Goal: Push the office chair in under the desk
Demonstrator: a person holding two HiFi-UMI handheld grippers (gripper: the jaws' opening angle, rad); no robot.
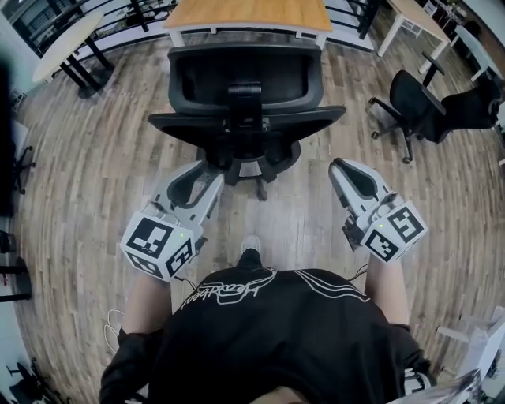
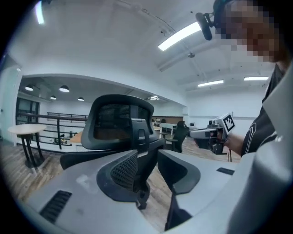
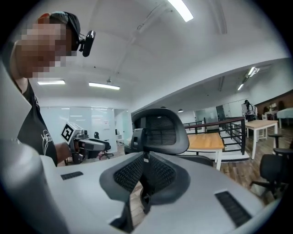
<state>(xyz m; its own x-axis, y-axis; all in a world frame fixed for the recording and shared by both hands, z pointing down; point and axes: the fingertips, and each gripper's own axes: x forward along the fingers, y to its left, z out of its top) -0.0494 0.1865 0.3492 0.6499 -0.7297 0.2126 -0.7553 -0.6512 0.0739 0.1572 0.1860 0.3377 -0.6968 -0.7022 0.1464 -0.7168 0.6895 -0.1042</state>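
A black office chair (image 1: 245, 110) stands on the wood floor with its mesh back toward me, pulled out in front of a desk with a wooden top (image 1: 248, 14). Both grippers are held short of the chair, one on each side of its base, and neither touches it. My left gripper (image 1: 207, 170) is open, with a narrow gap between its jaws and nothing in it. In the left gripper view the left gripper (image 2: 149, 155) points at the chair back (image 2: 116, 121). My right gripper (image 1: 339, 164) is shut and empty. In the right gripper view the right gripper (image 3: 145, 157) has its pads together, below the chair (image 3: 162, 130).
A second black office chair (image 1: 414, 106) stands at the right. A round white table (image 1: 67, 43) is at the far left and a white desk (image 1: 414, 16) at the far right. A black railing (image 3: 229, 123) runs behind the wooden desk. My own legs are just behind the grippers.
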